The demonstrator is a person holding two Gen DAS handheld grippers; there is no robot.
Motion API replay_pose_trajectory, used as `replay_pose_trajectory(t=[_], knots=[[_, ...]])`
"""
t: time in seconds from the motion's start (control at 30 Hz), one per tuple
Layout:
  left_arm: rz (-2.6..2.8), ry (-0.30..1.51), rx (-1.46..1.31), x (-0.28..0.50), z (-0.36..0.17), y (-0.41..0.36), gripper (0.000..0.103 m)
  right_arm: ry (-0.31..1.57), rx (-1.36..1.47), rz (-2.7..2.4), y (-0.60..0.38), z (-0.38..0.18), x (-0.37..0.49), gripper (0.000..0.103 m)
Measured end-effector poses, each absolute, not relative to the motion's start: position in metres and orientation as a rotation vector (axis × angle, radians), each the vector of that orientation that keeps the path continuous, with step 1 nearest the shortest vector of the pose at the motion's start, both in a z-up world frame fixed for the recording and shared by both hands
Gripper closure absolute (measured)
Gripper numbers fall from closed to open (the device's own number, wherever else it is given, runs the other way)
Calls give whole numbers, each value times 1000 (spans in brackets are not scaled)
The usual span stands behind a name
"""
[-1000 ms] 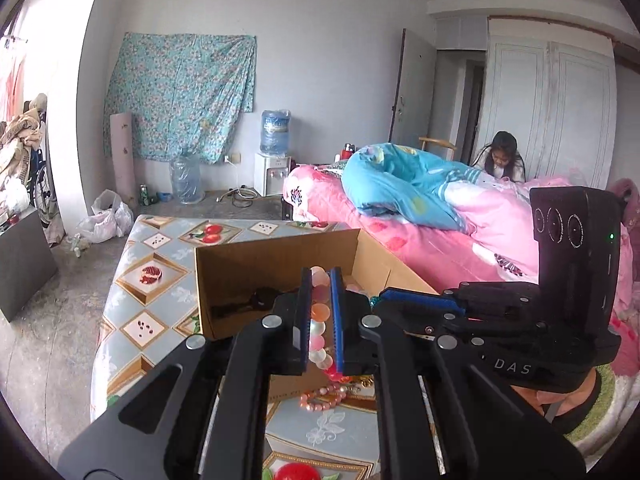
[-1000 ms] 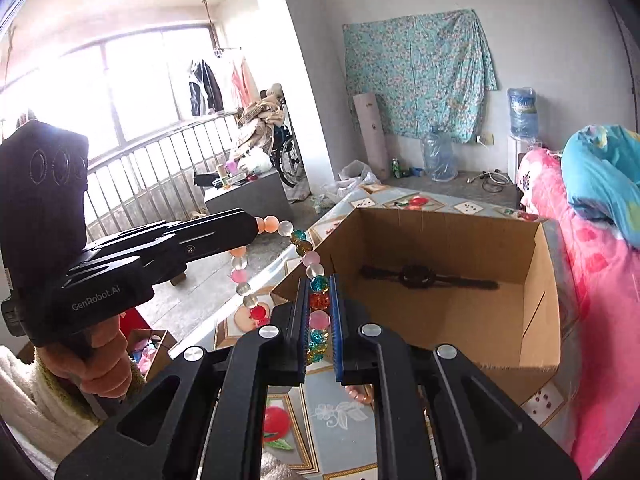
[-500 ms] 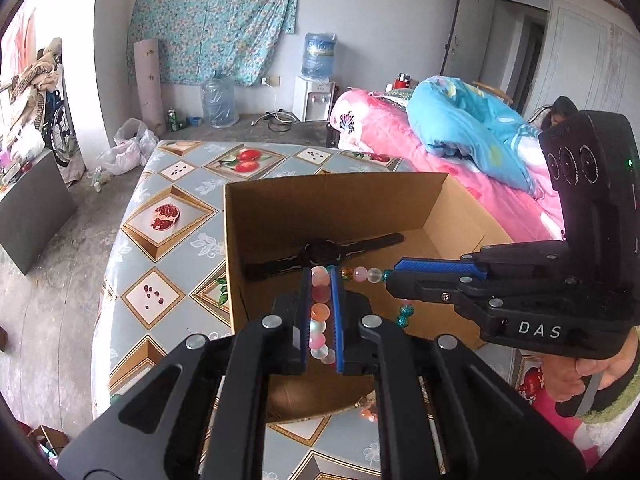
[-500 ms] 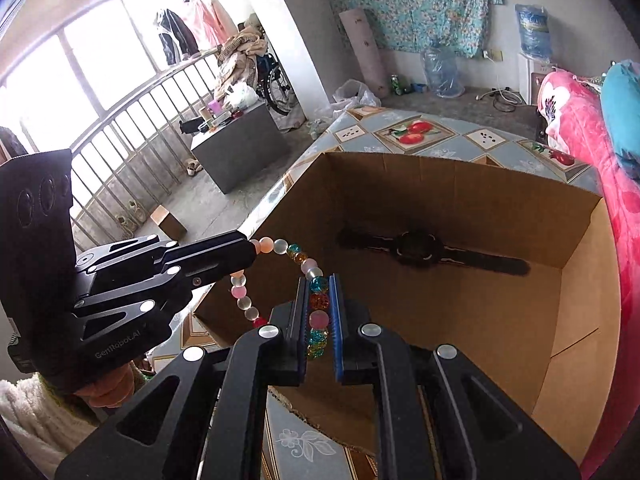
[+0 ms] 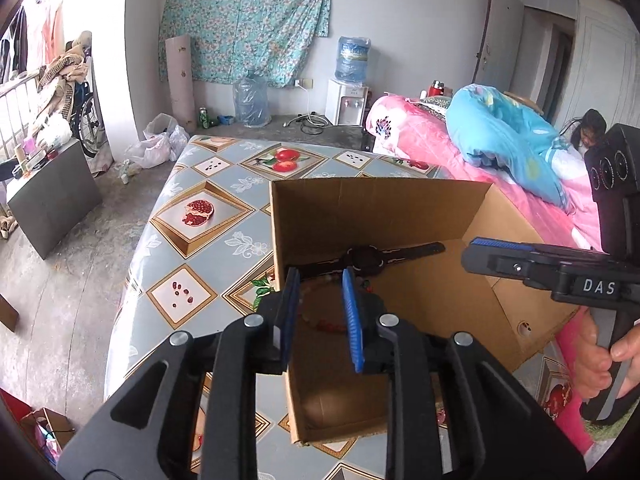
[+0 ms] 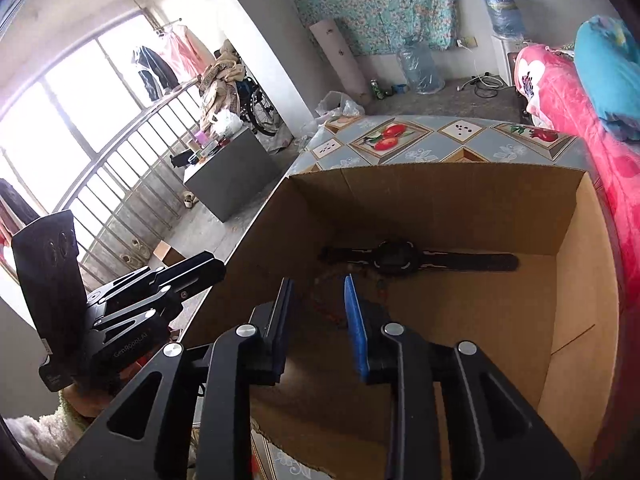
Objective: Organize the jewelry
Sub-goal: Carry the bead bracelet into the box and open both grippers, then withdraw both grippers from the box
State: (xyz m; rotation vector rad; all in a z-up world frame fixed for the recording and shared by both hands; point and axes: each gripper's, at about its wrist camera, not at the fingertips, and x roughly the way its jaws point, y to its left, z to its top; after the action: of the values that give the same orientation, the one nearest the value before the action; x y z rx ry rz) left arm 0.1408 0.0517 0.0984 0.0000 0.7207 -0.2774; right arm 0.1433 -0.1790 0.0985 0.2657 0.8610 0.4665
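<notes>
An open cardboard box (image 5: 380, 212) stands on the patterned table. A black wristwatch (image 5: 368, 258) lies flat along the box's far wall, also seen as the watch (image 6: 396, 258) in the right wrist view. My left gripper (image 5: 320, 276) hangs over the box's near left corner, its jaws opening. The bead bracelet (image 5: 326, 325) shows as a blurred string below and between the pads, free of them. My right gripper (image 6: 318, 284) is over the box (image 6: 440, 208), jaws also opening, with the blurred bracelet (image 6: 320, 300) under it, untouched. Each gripper shows beside the other: right gripper (image 5: 474, 254), left gripper (image 6: 216, 268).
The table (image 5: 200, 240) wears a blue cloth with fruit pictures. A pink bed (image 5: 420, 148) with a blue quilt runs along the right, a person (image 5: 588, 128) behind it. A hand (image 5: 600, 356) holds the right gripper. A grey cabinet (image 5: 52, 196) stands left.
Both grippers held the bracelet stretched between them, came down over the box, and have now opened. The bracelet has left both pairs of pads and drops into the box.
</notes>
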Motion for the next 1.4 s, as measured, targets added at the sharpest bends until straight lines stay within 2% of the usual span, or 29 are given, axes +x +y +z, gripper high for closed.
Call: replay_pose_trajectory(t=[0.17,0.23,0.33,0.53,0.73,1.4], knots=[[-279,675,-59,111,104,77,74,739,238,367,-224,124,91,55],[-296,658,-107,97,103,89,67,702,247,304,-247,129,70,50],[-324,651,-191,80,96,102,59,674,286,224,-277,126,44,46],[-372,662,-326,70,78,110,46,743,428,176,-306,90,35,46],[-355,709,-378,84,63,107,45,786,541,188,-310,67,51,46],[-313,746,-371,100,43,78,43,869,422,147,-292,54,75,43]])
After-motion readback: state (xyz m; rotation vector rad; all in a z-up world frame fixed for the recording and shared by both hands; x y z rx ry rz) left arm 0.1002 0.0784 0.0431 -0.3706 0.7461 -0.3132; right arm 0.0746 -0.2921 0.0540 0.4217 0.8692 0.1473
